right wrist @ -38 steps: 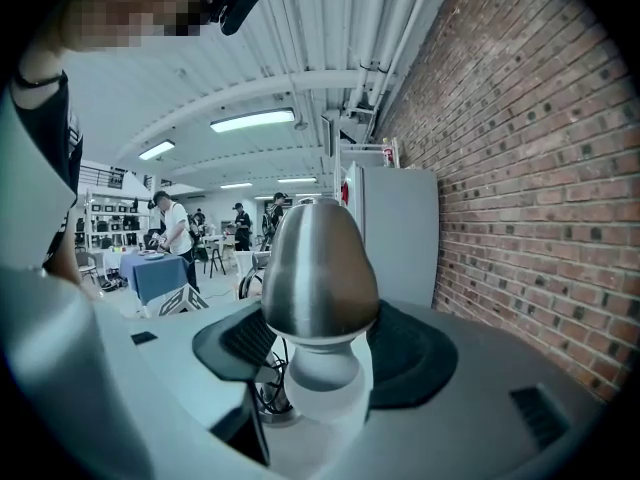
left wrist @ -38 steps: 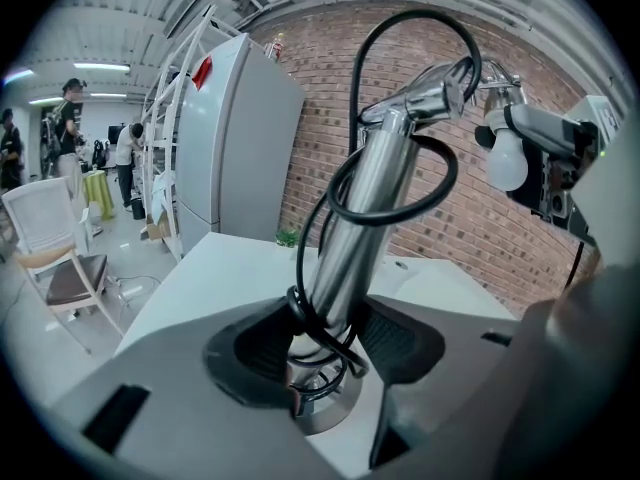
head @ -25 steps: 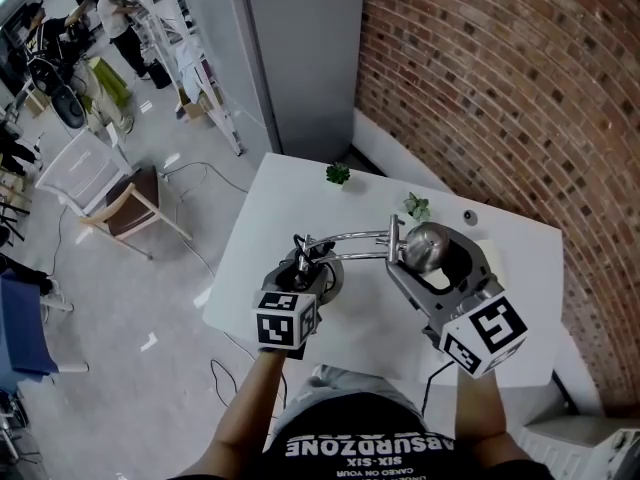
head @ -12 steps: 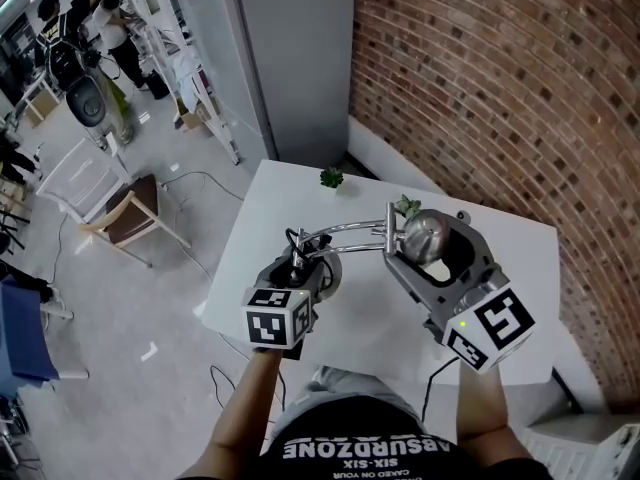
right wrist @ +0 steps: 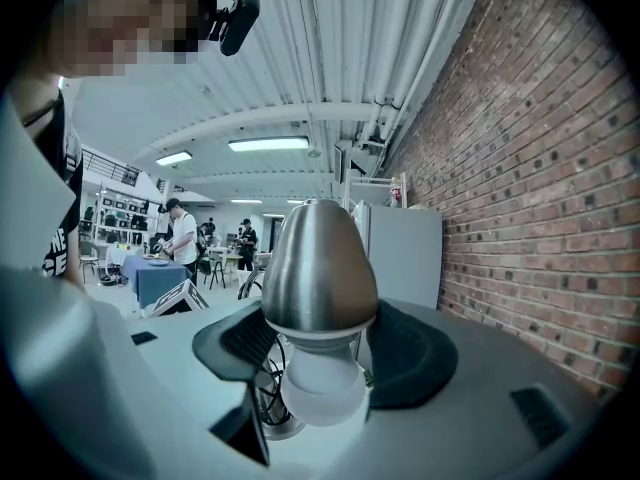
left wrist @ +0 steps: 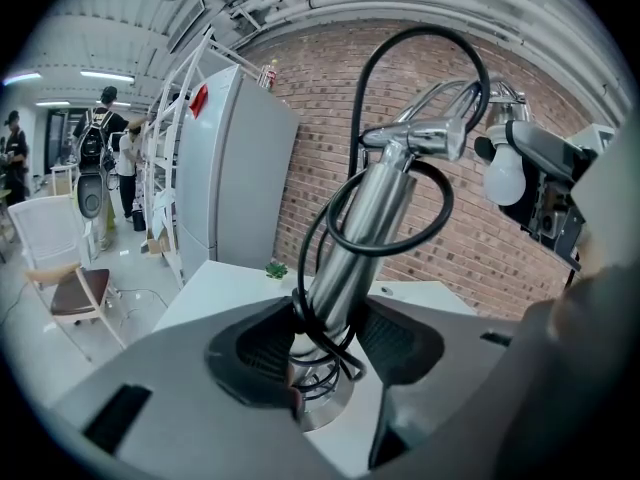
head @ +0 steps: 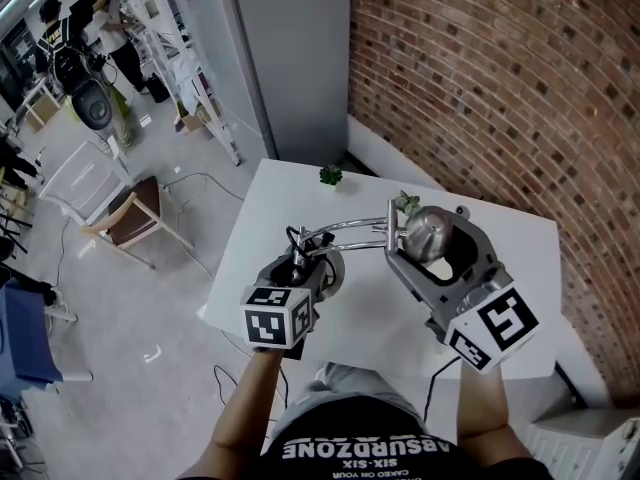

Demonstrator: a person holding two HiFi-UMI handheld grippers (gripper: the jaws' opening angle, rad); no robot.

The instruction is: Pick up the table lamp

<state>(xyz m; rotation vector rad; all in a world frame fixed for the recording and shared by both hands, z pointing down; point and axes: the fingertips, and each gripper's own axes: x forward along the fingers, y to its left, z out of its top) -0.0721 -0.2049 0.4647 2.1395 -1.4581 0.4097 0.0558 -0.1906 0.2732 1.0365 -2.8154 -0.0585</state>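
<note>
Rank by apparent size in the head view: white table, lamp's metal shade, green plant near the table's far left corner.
1. White table.
2. Lamp's metal shade, though it sits nearer the camera, which flatters it.
3. Green plant.

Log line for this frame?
left gripper: shut on lamp stem | right gripper: shut on lamp shade | both: over white table

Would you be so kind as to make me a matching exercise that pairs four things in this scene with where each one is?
Things:
1. lamp shade
2. lamp stem
3. black cord
4. chair

Places:
A. on the floor beside the white table
B. gripped in the left gripper
C. gripped in the right gripper
D. looped around the lamp stem

Pairs: 1-C; 2-B; 3-D; 4-A.
</note>
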